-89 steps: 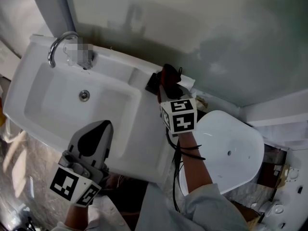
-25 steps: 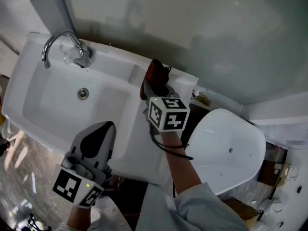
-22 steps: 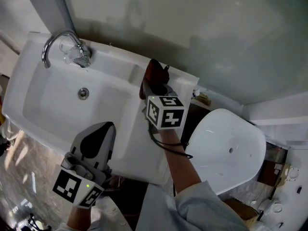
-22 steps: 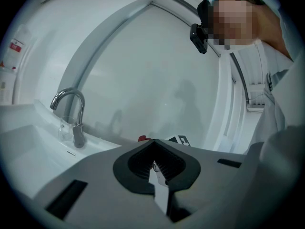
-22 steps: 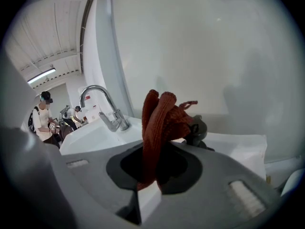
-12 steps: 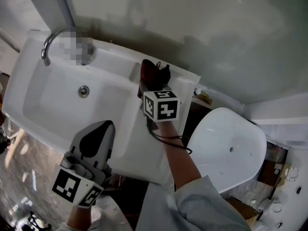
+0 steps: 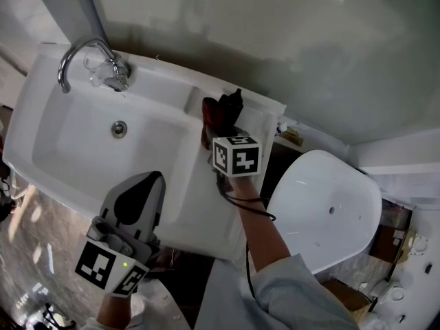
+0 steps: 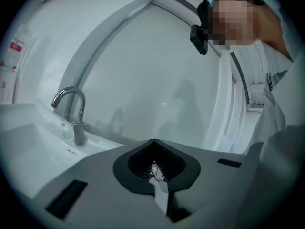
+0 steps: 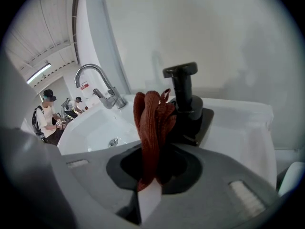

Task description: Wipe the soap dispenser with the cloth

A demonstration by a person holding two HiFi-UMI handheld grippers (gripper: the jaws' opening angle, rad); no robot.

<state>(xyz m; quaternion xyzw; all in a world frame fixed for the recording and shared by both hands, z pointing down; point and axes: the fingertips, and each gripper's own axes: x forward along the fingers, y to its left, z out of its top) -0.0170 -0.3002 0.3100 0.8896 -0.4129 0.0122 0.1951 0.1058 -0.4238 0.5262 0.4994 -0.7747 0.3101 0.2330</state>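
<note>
The left gripper [image 7: 148, 183] sits low at the lower left of the head view, held from below by the left hand [image 7: 111, 310], pointing up-frame and slightly tilted; in the left gripper view [image 8: 153, 143] its jaws are together with nothing between them. The right forearm [image 7: 258, 234] reaches from a pale sleeve [image 7: 292, 291] at bottom centre-right up to the frame's middle, where the right gripper [image 7: 218, 124] has its jaws clamped on a red cloth [image 9: 151, 123].
</note>
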